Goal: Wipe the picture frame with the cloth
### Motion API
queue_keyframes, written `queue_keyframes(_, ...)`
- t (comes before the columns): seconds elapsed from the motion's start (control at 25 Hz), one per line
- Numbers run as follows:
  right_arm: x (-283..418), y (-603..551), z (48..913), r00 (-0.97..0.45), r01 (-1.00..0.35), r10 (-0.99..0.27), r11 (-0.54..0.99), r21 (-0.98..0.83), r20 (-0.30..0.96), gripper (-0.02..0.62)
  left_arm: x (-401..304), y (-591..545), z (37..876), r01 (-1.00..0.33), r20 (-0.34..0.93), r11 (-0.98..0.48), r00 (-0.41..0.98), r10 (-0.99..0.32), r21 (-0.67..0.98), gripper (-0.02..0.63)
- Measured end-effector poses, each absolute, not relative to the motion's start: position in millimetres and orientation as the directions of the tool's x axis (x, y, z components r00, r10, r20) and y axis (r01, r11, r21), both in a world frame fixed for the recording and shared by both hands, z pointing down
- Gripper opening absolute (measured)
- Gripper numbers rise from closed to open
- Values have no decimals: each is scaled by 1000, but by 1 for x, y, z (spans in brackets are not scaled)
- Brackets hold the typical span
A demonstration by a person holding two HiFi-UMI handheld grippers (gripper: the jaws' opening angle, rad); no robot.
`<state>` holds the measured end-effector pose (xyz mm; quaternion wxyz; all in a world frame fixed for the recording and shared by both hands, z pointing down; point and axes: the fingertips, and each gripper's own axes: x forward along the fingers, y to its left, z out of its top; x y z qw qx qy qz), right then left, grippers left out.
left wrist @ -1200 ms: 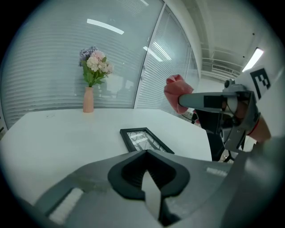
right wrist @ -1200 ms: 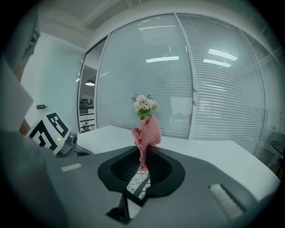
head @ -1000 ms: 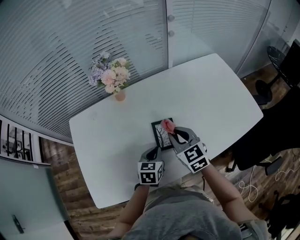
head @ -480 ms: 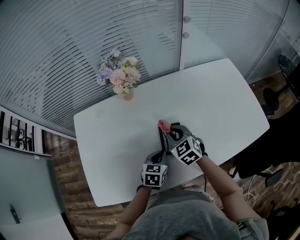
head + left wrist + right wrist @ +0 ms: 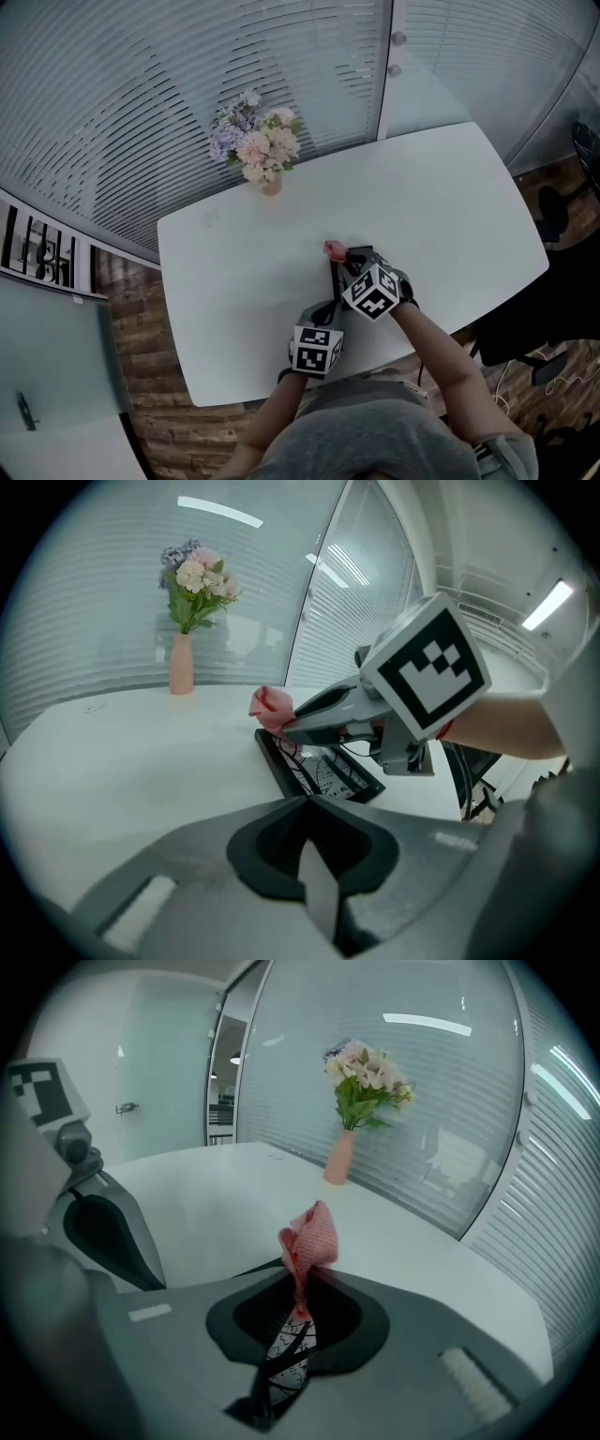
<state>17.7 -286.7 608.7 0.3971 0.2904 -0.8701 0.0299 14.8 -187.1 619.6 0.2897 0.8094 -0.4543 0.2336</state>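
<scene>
A black picture frame [image 5: 323, 772] lies flat on the white table [image 5: 234, 281]; in the head view only its left edge [image 5: 333, 278] shows from under the right gripper. My right gripper [image 5: 339, 258] is shut on a pink cloth [image 5: 309, 1234] that bunches out past its tips over the frame's far left corner. The cloth [image 5: 333, 249] also shows in the head view. The left gripper [image 5: 305, 801] is shut, its tips at the frame's near corner. Whether it pinches the frame is hidden.
A pink vase of flowers [image 5: 259, 150] stands at the table's far side, well away from the frame. Glass walls with blinds [image 5: 141, 84] run behind the table. A dark office chair [image 5: 539, 309] is at the right.
The right gripper has carried the cloth leftward along the frame's far edge, and now covers more of the frame. The left gripper stays at the near corner. The head camera has shifted.
</scene>
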Motion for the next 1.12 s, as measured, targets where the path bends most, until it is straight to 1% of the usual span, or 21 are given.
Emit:
queue_keyframes(0.6,14,-278,621,-508,-480,-396,868,131,765,43,15,-187,622,-870,641,-426,477,-601,248,3)
queue_keyframes(1.12,17,-251,621,-505,-467,-378,876,122,776,41,16,-188,621,-864,639,-436,486,-596,251,3)
